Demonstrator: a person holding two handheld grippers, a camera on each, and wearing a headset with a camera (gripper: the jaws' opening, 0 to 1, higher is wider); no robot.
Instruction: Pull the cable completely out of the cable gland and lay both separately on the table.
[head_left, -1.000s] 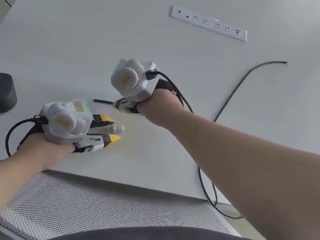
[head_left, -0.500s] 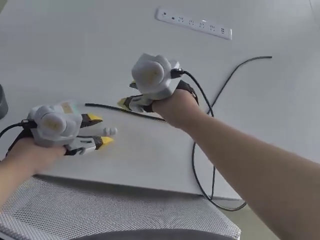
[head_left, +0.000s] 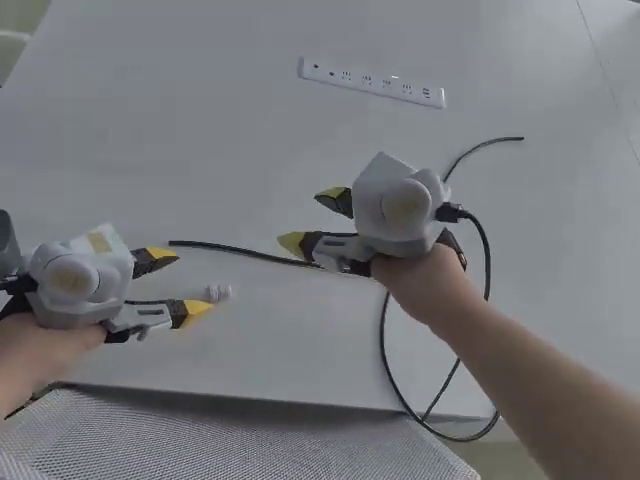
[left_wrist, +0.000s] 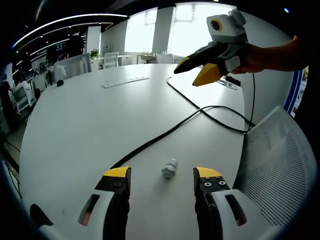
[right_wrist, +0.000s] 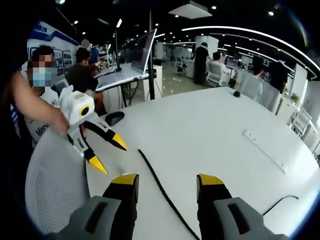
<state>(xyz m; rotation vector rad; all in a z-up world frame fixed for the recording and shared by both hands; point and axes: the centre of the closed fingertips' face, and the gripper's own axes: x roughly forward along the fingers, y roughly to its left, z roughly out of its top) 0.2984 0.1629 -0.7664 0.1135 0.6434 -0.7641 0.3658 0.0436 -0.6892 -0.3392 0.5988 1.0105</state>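
Cable (head_left: 240, 252) lies on the counter (head_left: 200, 120) with the gland (head_left: 218, 293) near its end but apart, so separation looks done. Left gripper (head_left: 187, 282) and right gripper (head_left: 308, 218) have their fingers released, holding nothing. We should lift straight up: the gland sits between the left fingers and would probably roll if nudged.

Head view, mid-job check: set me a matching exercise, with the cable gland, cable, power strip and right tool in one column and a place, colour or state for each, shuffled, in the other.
Things:
1. cable gland
2. cable
3. power strip
4. right tool

Descriptions:
A. long and white, at the far side of the table
B. open, holding nothing, raised over the cable
C. small and white, free of the cable, just ahead of the open left tool
D. black, lying along the table

Pairs: 1-C, 2-D, 3-A, 4-B
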